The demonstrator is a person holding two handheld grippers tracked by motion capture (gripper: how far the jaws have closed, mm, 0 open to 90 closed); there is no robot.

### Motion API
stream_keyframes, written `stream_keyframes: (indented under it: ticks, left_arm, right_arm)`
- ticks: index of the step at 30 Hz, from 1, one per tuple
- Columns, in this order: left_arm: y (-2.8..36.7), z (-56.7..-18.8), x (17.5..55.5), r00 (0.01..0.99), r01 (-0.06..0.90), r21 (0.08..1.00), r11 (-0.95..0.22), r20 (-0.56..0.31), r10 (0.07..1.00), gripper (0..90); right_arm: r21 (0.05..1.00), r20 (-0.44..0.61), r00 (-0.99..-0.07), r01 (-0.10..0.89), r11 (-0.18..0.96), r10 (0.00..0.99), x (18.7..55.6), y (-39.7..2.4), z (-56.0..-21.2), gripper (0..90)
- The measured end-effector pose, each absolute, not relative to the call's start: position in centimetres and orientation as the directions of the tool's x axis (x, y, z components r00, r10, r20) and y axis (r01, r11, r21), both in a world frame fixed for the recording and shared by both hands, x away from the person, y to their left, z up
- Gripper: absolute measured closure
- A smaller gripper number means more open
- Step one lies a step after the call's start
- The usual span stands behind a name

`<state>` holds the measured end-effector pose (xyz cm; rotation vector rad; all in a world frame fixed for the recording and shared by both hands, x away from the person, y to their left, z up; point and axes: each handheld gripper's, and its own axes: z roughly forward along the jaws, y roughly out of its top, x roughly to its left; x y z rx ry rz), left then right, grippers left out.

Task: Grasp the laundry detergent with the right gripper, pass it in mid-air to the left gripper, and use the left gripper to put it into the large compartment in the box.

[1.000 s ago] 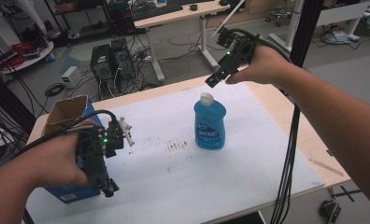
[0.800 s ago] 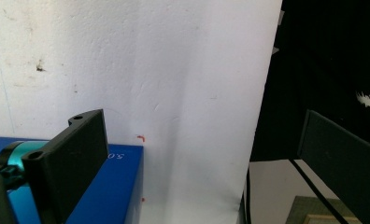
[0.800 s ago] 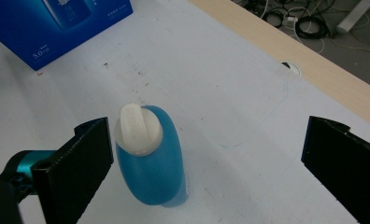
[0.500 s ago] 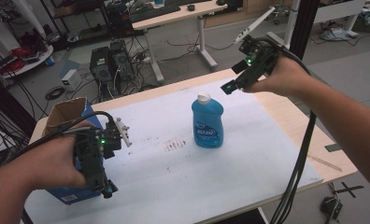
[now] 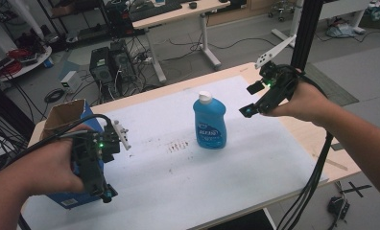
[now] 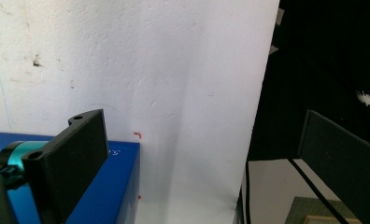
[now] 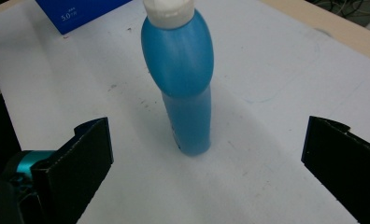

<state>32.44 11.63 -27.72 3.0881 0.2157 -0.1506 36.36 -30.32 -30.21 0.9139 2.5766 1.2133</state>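
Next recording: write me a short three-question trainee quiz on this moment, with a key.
1. True or false: the blue bottle lies on its side on the white table cover.
2. How do the jaws of the right gripper stand? A. shut on the bottle B. open, apart from the bottle C. shut on nothing
3. Fill in: the left gripper hangs open over the near left edge of the table, above the blue ____.

Key
1. False: it stands upright, white cap on top.
2. B: in the right gripper view the jaws are wide apart, with the bottle ahead between them and untouched.
3. Box.
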Motion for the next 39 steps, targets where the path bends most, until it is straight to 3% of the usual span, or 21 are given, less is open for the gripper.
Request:
stream_keyframes:
  ticks: [17, 39]
  left_arm:
    - [11.8, -27.9, 32.4, 0.985, 0.141, 0.027, -0.990, -0.104, 0.138, 1.7]
    - [12.6, -28.1, 32.6, 0.982, 0.161, 0.027, -0.987, -0.104, 0.157, 1.7]
  right_arm:
    - [0.790, 0.196, -0.787, 0.480, 0.381, 0.585, 37.6, -28.9, -36.6, 1.3]
    - [0.779, 0.266, -0.798, 0.508, 0.367, 0.541, 39.5, -25.7, -40.4, 1.3]
